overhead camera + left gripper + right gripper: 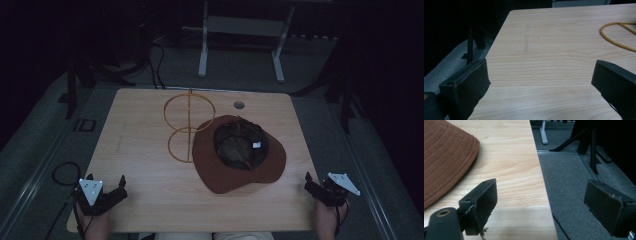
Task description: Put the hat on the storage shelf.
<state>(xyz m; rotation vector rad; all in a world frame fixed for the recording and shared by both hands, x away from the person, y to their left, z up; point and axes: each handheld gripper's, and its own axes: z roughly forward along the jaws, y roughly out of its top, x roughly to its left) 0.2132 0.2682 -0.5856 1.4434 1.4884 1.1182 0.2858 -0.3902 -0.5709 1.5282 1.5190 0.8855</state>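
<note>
Both grippers idle, jaws wide, empty: left gripper (106, 192) near-left table (150, 200) corner, right gripper (320, 189) near-right edge; hat (240, 172) lies between, upside down.

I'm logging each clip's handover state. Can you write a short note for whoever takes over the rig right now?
Left gripper: open, nothing between the jaws, at the near left corner of the table.
Right gripper: open, holding nothing, at the near right edge, partly past it.
Brown hat: lies crown down, inside facing up, right of centre; its brim overlaps the base ring of the wire hat stand.
Stand: upright behind the hat, bare.
Done: nothing touched so far.
Left: probably pick up the hat and set it on the stand.
</note>
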